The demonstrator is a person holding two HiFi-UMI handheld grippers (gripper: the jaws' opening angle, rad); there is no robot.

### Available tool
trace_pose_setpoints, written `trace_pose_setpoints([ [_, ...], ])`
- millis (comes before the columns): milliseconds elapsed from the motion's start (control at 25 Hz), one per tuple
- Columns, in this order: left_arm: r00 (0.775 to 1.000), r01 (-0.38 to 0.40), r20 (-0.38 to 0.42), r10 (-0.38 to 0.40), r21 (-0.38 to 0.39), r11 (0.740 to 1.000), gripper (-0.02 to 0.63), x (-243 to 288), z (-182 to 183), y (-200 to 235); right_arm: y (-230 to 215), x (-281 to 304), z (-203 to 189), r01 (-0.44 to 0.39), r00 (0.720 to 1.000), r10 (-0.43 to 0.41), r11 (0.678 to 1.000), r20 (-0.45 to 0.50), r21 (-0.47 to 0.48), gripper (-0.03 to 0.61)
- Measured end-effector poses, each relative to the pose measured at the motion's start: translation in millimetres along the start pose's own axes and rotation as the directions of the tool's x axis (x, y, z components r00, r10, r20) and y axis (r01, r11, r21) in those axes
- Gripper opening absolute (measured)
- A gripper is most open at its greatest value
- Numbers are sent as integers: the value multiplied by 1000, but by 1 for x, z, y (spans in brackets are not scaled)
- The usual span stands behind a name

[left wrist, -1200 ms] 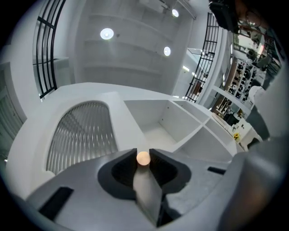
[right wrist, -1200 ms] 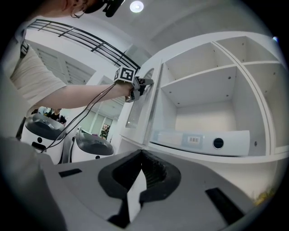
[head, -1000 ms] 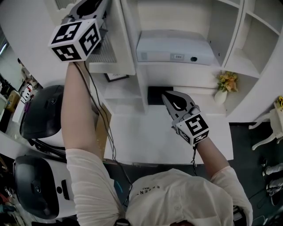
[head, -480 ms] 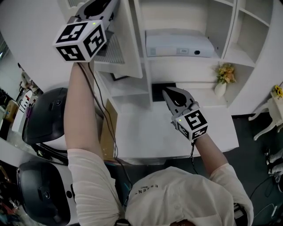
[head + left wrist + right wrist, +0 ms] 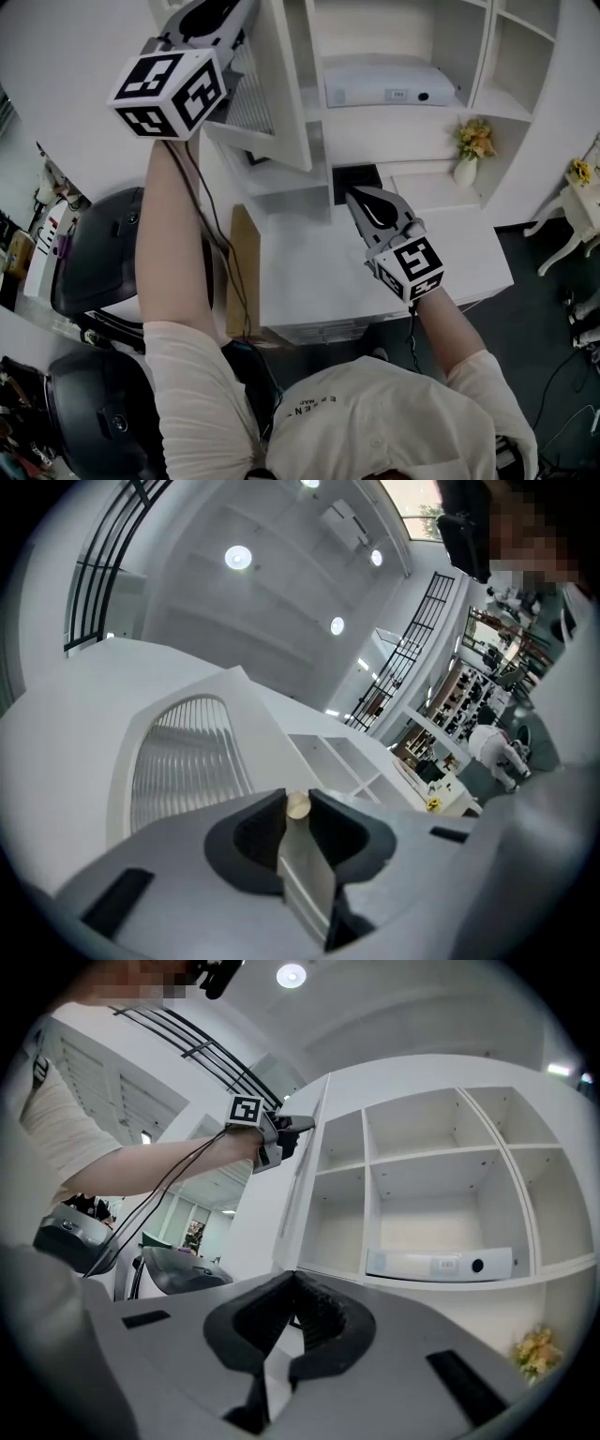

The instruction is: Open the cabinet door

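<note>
The white cabinet door (image 5: 277, 103) with a ribbed glass panel (image 5: 187, 761) stands swung out from the shelf unit. My left gripper (image 5: 246, 17) is raised at the door's free edge. In the left gripper view its jaws are closing on that edge, with the small brass knob (image 5: 297, 804) between the pads. The right gripper view shows the left gripper (image 5: 298, 1127) at the door's upper edge. My right gripper (image 5: 356, 195) hangs lower, above the white desk (image 5: 309, 281), pointing at the shelves, jaws shut with nothing in them.
A flat white device (image 5: 389, 84) lies on an open shelf. A vase of yellow flowers (image 5: 472, 150) stands at the right. A dark recess (image 5: 356, 176) is below the shelf. Black rounded chairs (image 5: 103, 253) stand left of the desk, and a brown board (image 5: 242, 272) leans at its side.
The door has swung further out from the cabinet with my left gripper on its edge. My right gripper has drifted slightly, still shut.
</note>
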State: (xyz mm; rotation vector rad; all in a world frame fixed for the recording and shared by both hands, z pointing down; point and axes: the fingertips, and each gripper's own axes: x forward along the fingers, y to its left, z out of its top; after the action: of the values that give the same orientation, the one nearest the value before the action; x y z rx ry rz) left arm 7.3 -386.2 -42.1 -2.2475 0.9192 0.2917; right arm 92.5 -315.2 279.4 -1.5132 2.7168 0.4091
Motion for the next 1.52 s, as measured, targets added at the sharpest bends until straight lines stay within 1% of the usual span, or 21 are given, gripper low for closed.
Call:
trace_pose_setpoints([
  [160, 999, 50, -17, -50, -8, 999, 72, -7, 0, 1, 16, 1, 5, 16, 1000, -16, 999, -11, -33, 15],
  [240, 997, 74, -17, -75, -42, 996, 72, -7, 0, 1, 18, 0, 13, 39, 999, -39, 998, 2, -46, 15],
  [280, 996, 82, -11, -83, -63, 995, 72, -7, 0, 0, 17, -2, 17, 52, 999, -52, 998, 11, -43, 15],
  [360, 996, 92, 0, -93, -82, 992, 72, -10, 3, 1, 17, -4, 21, 73, 997, -73, 996, 16, -42, 15],
  [600, 990, 134, 61, -129, -90, 987, 72, -40, 14, 10, 26, -4, 17, 103, 995, -104, 994, -10, -34, 15],
  [720, 986, 154, 77, -146, -104, 983, 72, -56, 21, 15, 37, 0, 21, 95, 995, -96, 995, -13, -42, 15],
  [880, 982, 179, 83, -169, -124, 976, 72, -76, 28, 24, 62, 10, 24, 64, 998, -64, 997, -9, -44, 15],
  [1040, 975, 208, 106, -193, -150, 967, 74, -95, 30, 36, 84, 23, 23, 32, 999, -33, 999, -14, -39, 15],
  [1200, 970, 236, 97, -222, -171, 957, 74, -100, 25, 41, 87, 33, 23, 13, 1000, -13, 999, -4, -30, 15],
  [1320, 968, 242, 119, -222, -202, 949, 75, -109, 28, 49, 91, 41, 21, 1, 1000, -1, 1000, 9, -11, 15],
  [1440, 967, 242, 136, -215, -222, 945, 77, -135, 36, 66, 110, 46, 23, -14, 1000, 14, 1000, 12, -1, 15],
  [1520, 964, 254, 146, -224, -236, 938, 78, -148, 38, 74, 121, 51, 23, -27, 1000, 27, 1000, 9, 1, 15],
])
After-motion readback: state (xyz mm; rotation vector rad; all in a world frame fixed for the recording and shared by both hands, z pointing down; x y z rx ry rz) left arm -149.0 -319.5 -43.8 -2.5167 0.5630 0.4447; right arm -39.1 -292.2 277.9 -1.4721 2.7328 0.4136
